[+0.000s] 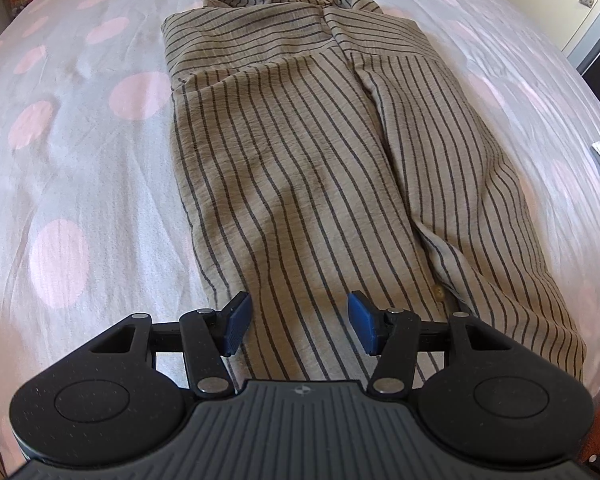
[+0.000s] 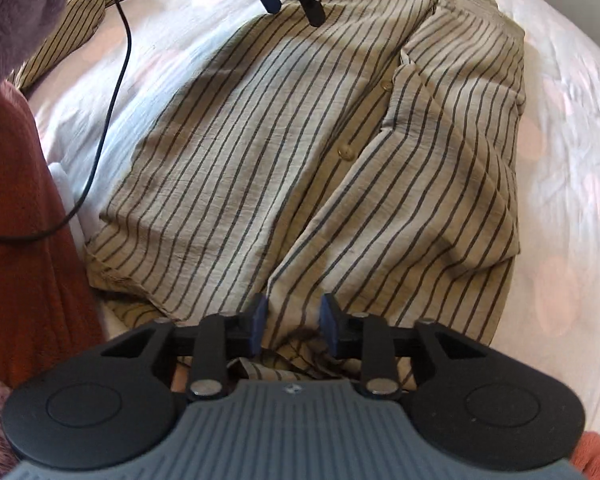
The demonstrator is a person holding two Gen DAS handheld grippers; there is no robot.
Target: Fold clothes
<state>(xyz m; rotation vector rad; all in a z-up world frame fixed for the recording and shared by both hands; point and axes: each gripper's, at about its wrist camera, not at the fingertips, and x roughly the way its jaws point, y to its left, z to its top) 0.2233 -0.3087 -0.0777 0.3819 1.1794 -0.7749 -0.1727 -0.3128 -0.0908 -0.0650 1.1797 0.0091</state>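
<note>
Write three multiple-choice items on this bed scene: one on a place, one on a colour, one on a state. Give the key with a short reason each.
1. Where does the striped shirt lie?
A. On the bedsheet
B. On a hanger
C. In a basket

2. What colour are the sheet's large dots?
A. Green
B. Pink
C. Black

3. How does the left gripper stand?
A. Clamped on a sleeve
B. Open over the shirt, holding nothing
C. Shut on a button

Key:
1 A, the shirt is spread flat on the sheet.
2 B, pale pink rounds cover the white cloth.
3 B, its blue pads stand apart, with only flat striped cloth showing below them.
</note>
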